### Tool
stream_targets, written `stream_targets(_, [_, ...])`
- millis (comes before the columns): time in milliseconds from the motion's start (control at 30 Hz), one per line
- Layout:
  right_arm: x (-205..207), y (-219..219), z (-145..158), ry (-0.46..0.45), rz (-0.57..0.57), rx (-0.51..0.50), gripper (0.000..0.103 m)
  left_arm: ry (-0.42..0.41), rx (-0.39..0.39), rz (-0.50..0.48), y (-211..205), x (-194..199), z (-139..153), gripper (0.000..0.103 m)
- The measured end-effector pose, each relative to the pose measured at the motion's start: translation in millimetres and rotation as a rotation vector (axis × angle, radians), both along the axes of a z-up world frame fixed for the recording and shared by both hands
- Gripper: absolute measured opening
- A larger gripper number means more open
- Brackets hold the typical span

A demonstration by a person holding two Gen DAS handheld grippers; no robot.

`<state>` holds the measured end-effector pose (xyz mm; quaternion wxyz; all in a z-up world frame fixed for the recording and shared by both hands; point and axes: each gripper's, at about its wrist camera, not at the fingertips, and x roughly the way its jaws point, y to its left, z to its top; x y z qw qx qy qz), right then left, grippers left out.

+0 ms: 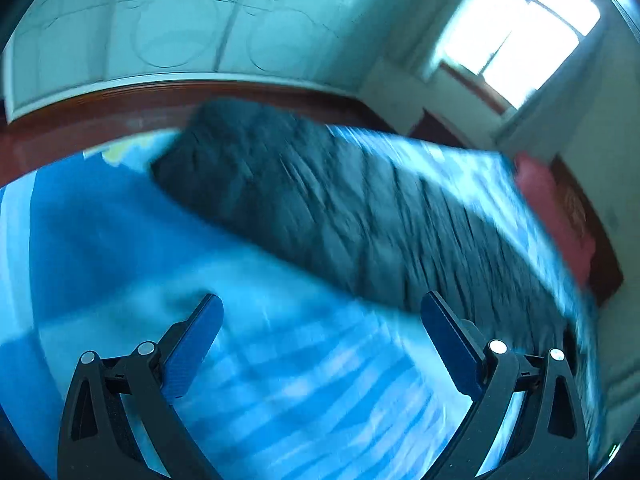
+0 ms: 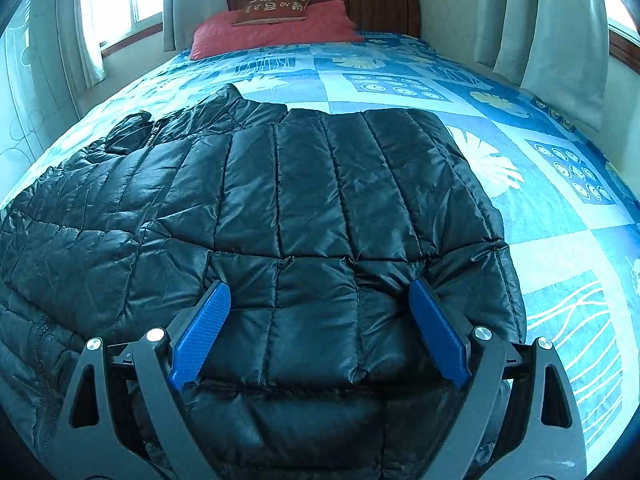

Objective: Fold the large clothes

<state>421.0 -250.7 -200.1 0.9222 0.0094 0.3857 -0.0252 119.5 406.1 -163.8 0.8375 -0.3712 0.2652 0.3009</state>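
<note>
Directly under my right claw (image 2: 320,296) lies the near end of the black quilted jacket (image 2: 280,200), puffed up between the 2 blue pads (image 2: 202,332), which stand wide apart and clamp nothing; the tips look to rest on or just above the fabric, and I cannot tell which. I judge that claw is placed there to pin or take the near edge for the next fold. My left claw (image 1: 322,320) is also spread apart and empty, hanging over bare bedspread (image 1: 280,380) with the jacket's long edge just beyond its fingertips; that view is smeared by motion, so finer detail is lost. Further out, the jacket stretches flat across the blue patterned bed (image 2: 560,240), one side already laid over the body so the bulk forms a tidy block, with the collar and a sleeve bunched toward the left. Beyond it sit a red pillow (image 2: 276,28) and a small brown cushion (image 2: 272,10) against the wooden headboard (image 2: 380,4).
</note>
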Motion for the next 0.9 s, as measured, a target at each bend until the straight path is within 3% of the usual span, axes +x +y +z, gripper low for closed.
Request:
stream_targets(133, [-0.1, 0.1, 0.0, 0.0, 0.0, -0.001, 0.091, -0.184, -0.111, 0.063, 45.3, -3.1, -7.0, 0.098])
stream_targets(367, [-0.9, 0.9, 0.3, -0.002, -0.001, -0.009, 0.091, -0.264, -0.151, 0.159, 65.9, -4.7, -1.2, 0.098])
stream_targets(533, [-0.6, 1.4, 0.3, -0.004, -0.004, -0.016, 0.091, -0.237, -0.165, 0.244, 68.9, -15.7, -3.3, 0.053])
stream_targets(600, [-0.4, 0.4, 0.3, -0.005, -0.004, -0.017, 0.091, -0.216, -0.169, 0.263, 70.6, -14.4, -4.3, 0.026])
stream_targets(667, [-0.8, 1.7, 0.2, -0.004, -0.004, -0.016, 0.091, -0.21, -0.175, 0.266, 73.6, -13.9, -4.2, 0.015])
stream_targets(767, [-1.0, 1.6, 0.2, -0.005, -0.003, -0.016, 0.091, -0.17, -0.132, 0.253, 72.8, -7.2, 5.0, 0.009])
stream_targets(900, [-1.2, 2.3, 0.1, -0.005, -0.004, -0.017, 0.091, -0.175, -0.023, 0.181, 47.5, 16.5, 33.8, 0.007])
